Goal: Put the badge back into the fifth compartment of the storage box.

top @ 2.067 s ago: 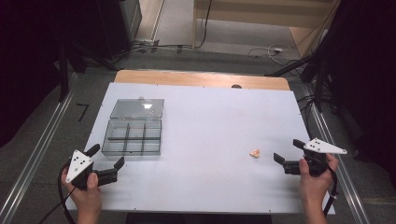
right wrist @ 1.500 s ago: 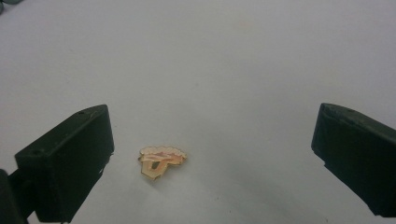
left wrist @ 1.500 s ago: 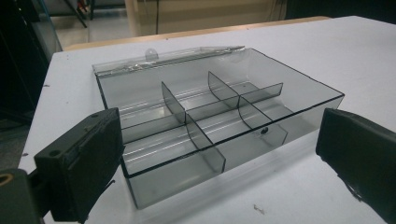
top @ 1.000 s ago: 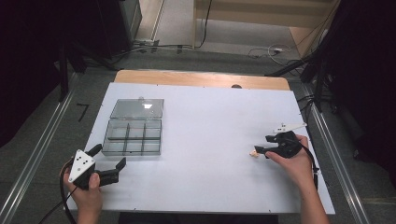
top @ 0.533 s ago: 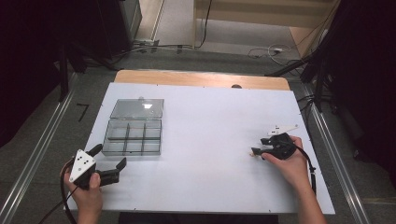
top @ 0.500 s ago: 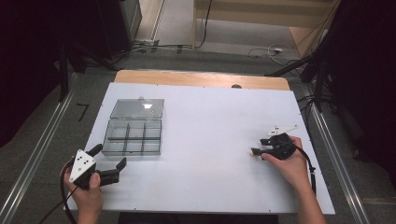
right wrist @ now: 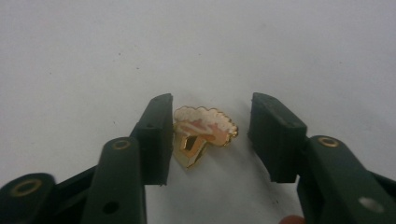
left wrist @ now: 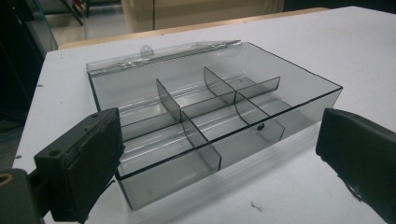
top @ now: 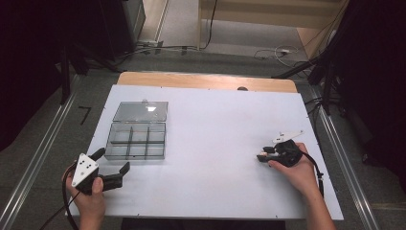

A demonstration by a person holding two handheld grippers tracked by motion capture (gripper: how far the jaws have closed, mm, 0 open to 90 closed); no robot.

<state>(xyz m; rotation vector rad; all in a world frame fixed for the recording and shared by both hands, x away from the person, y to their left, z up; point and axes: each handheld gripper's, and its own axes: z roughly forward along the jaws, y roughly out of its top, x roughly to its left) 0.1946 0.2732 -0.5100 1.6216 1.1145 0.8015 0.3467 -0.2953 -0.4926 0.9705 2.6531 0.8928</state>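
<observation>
A small gold-edged pin (right wrist: 205, 131) with a white and pink face lies on the white table (top: 215, 124). My right gripper (right wrist: 211, 106) is lowered over it and open. The pin sits between the jaws, against the left one, with a gap to the right one. From above, this gripper (top: 261, 156) points left at the table's right side and the hand covers the pin. My left gripper (top: 112, 161) stands open near the front left corner, empty, just short of a clear grey compartment box (top: 136, 140). The box (left wrist: 219, 112) has several empty compartments.
The box's lid (top: 141, 111) lies open flat behind it. A wooden strip (top: 206, 80) runs along the table's far edge. Cables lie on the floor beyond. Metal rails (top: 40, 158) flank the table on both sides.
My right gripper has moved in from the right edge to the pin and come down over it, jaws on either side. The left gripper has stayed almost still.
</observation>
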